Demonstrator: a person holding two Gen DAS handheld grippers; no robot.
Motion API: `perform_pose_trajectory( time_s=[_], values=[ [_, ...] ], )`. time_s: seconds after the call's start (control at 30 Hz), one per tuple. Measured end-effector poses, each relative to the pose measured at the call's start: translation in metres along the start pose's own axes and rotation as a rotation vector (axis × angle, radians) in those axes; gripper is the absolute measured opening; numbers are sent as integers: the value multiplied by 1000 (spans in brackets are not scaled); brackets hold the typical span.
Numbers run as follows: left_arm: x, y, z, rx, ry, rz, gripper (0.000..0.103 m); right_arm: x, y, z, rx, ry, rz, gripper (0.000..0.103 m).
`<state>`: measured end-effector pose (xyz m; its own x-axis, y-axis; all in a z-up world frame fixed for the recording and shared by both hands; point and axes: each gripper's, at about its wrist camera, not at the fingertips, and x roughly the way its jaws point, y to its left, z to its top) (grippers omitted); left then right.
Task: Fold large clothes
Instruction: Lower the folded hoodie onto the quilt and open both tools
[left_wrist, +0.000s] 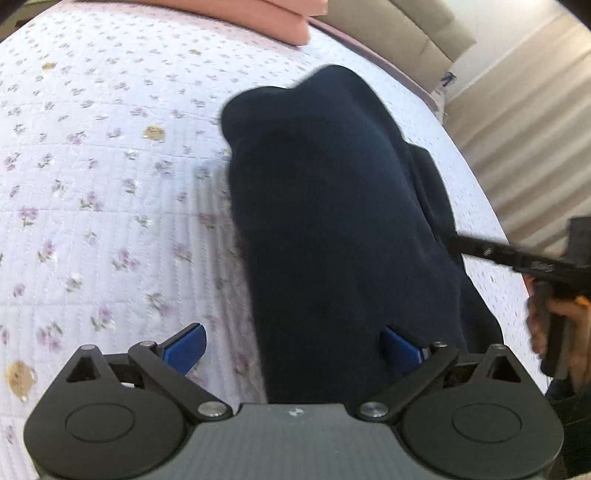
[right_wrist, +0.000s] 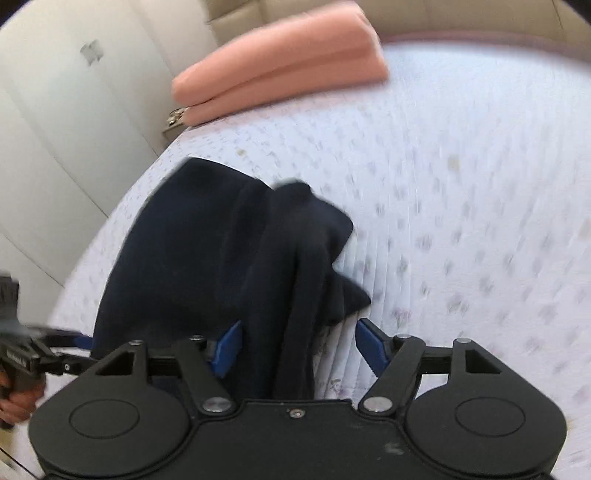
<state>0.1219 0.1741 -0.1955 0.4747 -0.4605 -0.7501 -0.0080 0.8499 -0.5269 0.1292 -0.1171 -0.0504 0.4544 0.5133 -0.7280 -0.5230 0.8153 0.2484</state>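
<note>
**A:** The left tool (left_wrist: 291, 345) stands wide apart with nothing pinched; the navy garment (left_wrist: 332, 221) lies under it, one blue pad over the cloth, the other over the bed's floral quilt (left_wrist: 92, 184). The right tool (right_wrist: 295, 343) is also spread, and its pads don't press the cloth lying between them.

**B:** So where does the garment sit?

**A:** On the bed, near the side edge by the white wardrobe doors (right_wrist: 55, 110), well apart from the folded pink blanket (right_wrist: 280, 70) at the far edge.

**B:** And its lie?

**A:** It's a long, narrow bundle, its long axis running from the near edge toward the far one, with a loose flap spilling off one side.

**B:** Then the next fold?

**A:** I'd say tuck that flap in first, pinch both near corners evenly, and carry them along the long axis so the edges meet squarely.
</note>
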Motion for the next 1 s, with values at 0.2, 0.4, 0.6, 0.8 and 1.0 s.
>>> perform_pose_trajectory(
  time_s=[0.2,0.4,0.6,0.8,1.0],
  values=[
    [28,-28,-26,108,100,-15,102,-11,76,-39,-236,-27,2,86],
    [15,-44,-56,255,111,60,103,10,22,-80,-138,63,-90,96],
    [-7,-36,-76,237,103,114,103,1,-8,-95,-63,79,-152,103],
    [-39,-31,-80,183,106,239,103,-16,-17,-103,-155,103,-518,102],
    [-96,-51,-73,204,38,418,87,-82,-33,-80,203,133,-308,102]
  ],
)
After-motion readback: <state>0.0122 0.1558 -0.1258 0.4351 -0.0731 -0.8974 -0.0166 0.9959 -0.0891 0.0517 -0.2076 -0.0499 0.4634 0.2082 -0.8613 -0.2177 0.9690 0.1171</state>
